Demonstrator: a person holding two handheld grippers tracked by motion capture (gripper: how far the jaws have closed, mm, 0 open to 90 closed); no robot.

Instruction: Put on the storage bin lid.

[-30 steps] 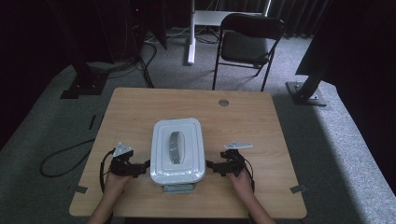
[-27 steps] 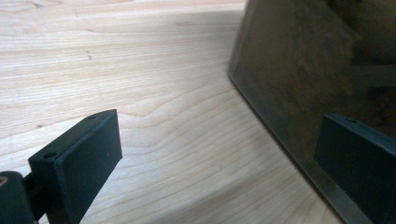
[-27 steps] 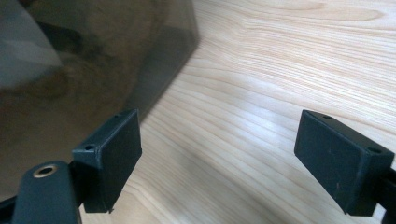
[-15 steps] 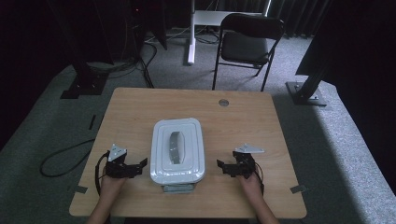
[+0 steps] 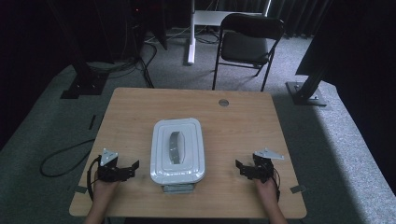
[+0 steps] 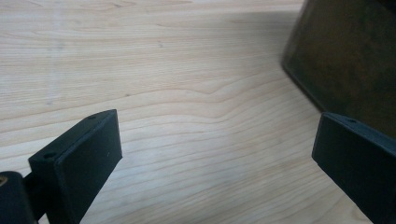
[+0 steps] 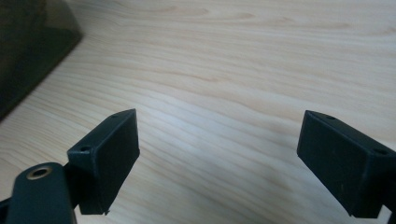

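Both grippers, left (image 5: pixel 133 169) and right (image 5: pixel 241 169), are held released beside the white lidded container (image 5: pixel 178 150) at frame centre, which should be approached level and clamped evenly.

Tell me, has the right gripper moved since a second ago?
Yes. The right gripper has pulled away from the white container, out toward the table's right edge.

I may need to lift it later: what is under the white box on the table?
A grey base pokes out beneath the white box at its near edge, resting on the table. The rest underneath is covered by the box.
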